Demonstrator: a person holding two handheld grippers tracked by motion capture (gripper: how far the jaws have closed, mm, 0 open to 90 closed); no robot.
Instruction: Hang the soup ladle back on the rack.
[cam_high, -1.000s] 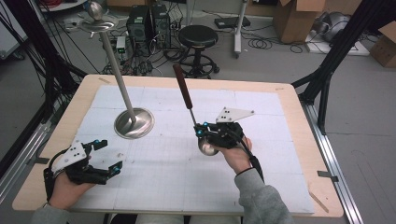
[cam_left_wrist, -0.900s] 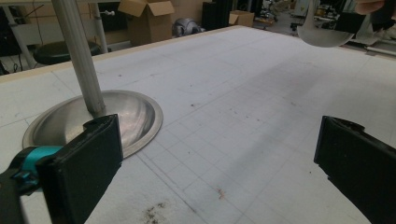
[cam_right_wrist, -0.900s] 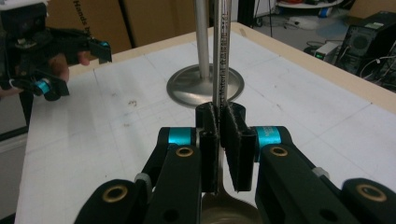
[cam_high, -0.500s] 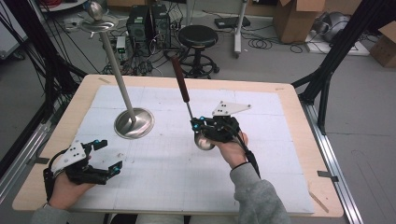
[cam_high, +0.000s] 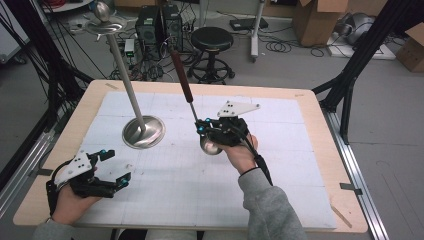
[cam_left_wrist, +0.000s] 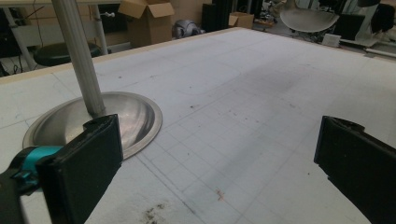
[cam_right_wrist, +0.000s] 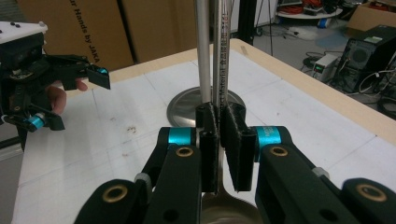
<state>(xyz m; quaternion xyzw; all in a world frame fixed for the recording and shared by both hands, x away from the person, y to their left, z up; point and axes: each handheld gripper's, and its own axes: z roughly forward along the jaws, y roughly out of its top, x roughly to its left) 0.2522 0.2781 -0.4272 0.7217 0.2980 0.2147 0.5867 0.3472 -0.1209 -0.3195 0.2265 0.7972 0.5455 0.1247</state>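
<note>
A wooden-edged table (cam_high: 320, 115) spans mid-frame; a steel stand (cam_high: 143, 131) rises left of centre. At centre, the right gripper (cam_high: 206, 131) clamps a brown-handled ladle (cam_high: 182, 80), handle pointing up. The left gripper (cam_high: 116, 167), lower left, rests with jaws wide.

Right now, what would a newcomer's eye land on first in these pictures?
First, the right gripper near the table's middle, shut on the thin metal stem of a ladle whose brown handle slants up and away, bowl hanging below the jaws. Next, the tall metal stand to its left, a ball on its top dish. The left gripper rests open at the near-left corner.
</note>
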